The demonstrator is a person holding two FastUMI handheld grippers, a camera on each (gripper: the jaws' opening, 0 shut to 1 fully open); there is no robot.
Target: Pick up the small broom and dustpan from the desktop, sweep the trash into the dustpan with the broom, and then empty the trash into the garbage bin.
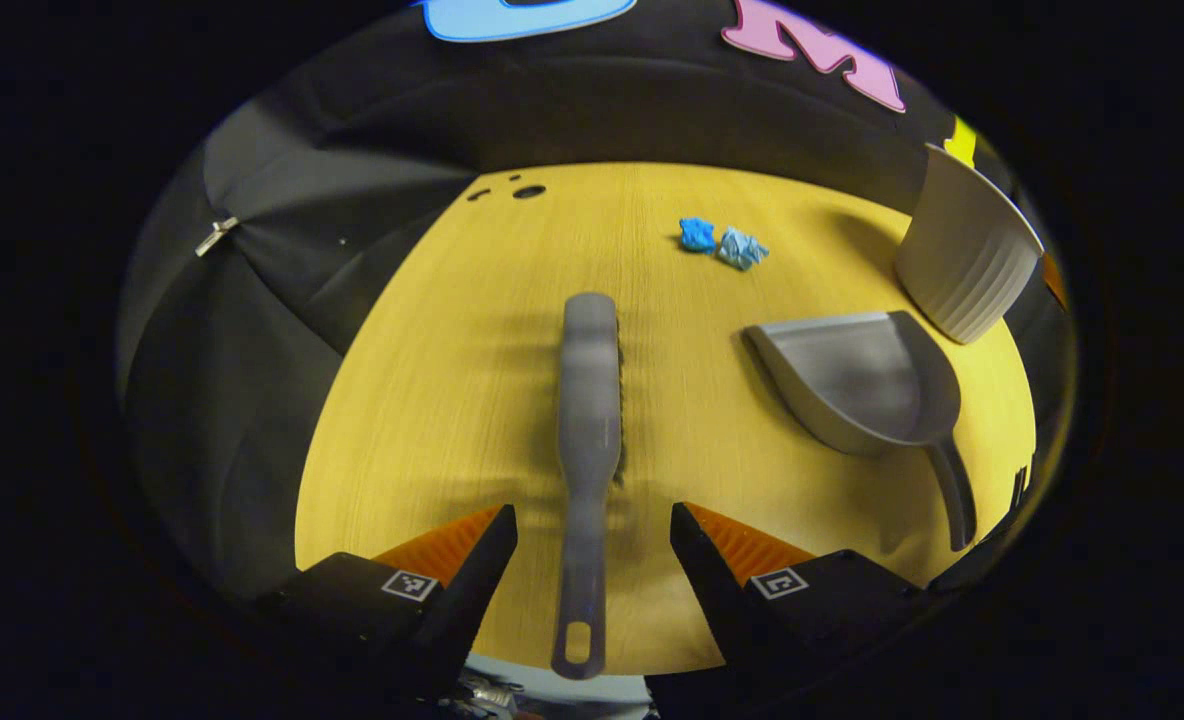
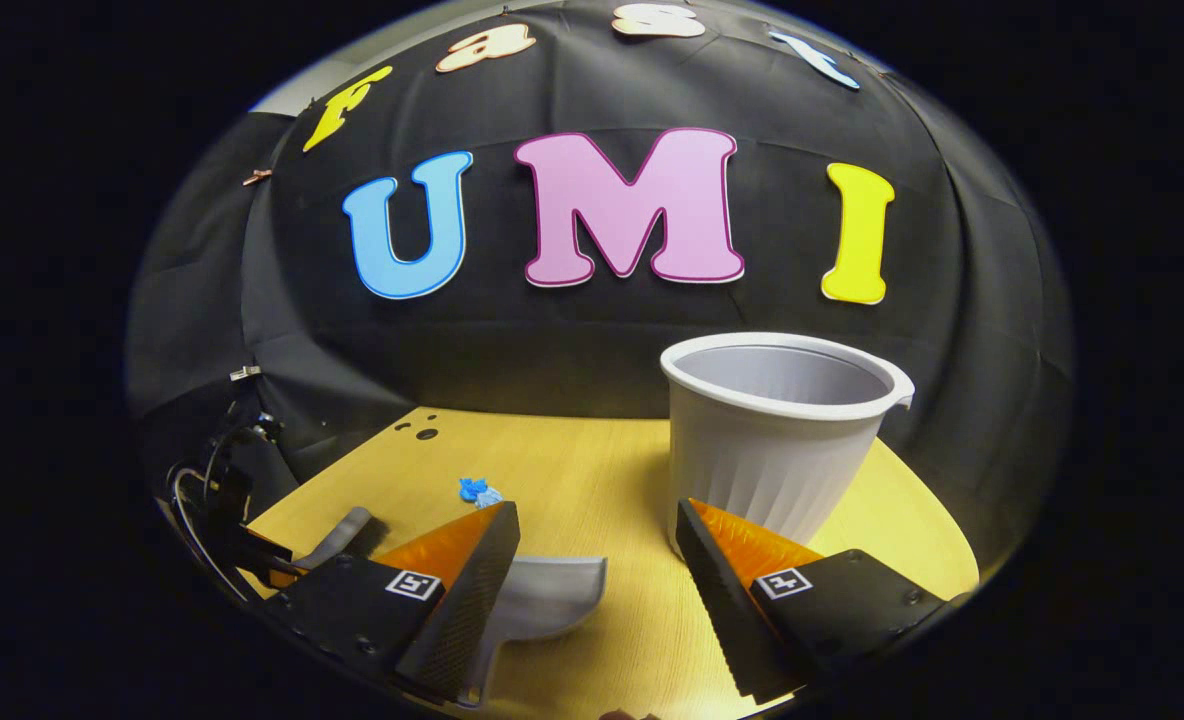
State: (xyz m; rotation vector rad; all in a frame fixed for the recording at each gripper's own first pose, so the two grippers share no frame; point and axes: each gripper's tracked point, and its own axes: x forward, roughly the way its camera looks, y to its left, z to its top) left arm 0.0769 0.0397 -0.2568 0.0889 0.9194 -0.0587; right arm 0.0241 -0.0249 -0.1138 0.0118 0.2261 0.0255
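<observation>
A grey small broom (image 1: 589,380) lies flat on the yellow desktop (image 1: 432,400), handle toward me. My left gripper (image 1: 593,512) is open, its fingers either side of the handle with gaps on both sides. To the right lies the grey dustpan (image 1: 862,380), handle pointing near. Two blue crumpled scraps of trash (image 1: 722,242) sit beyond the broom. My right gripper (image 2: 597,508) is open and holds nothing. The dustpan (image 2: 552,590) lies just behind its left finger. The white ribbed garbage bin (image 2: 782,450) stands upright close ahead on the right. The trash (image 2: 479,491) is farther off to the left.
The bin (image 1: 967,250) stands at the table's far right corner in the left gripper view. The other gripper (image 2: 252,555) and the broom's head (image 2: 347,530) are at the left of the right gripper view. Small holes (image 1: 529,191) mark the far left of the tabletop.
</observation>
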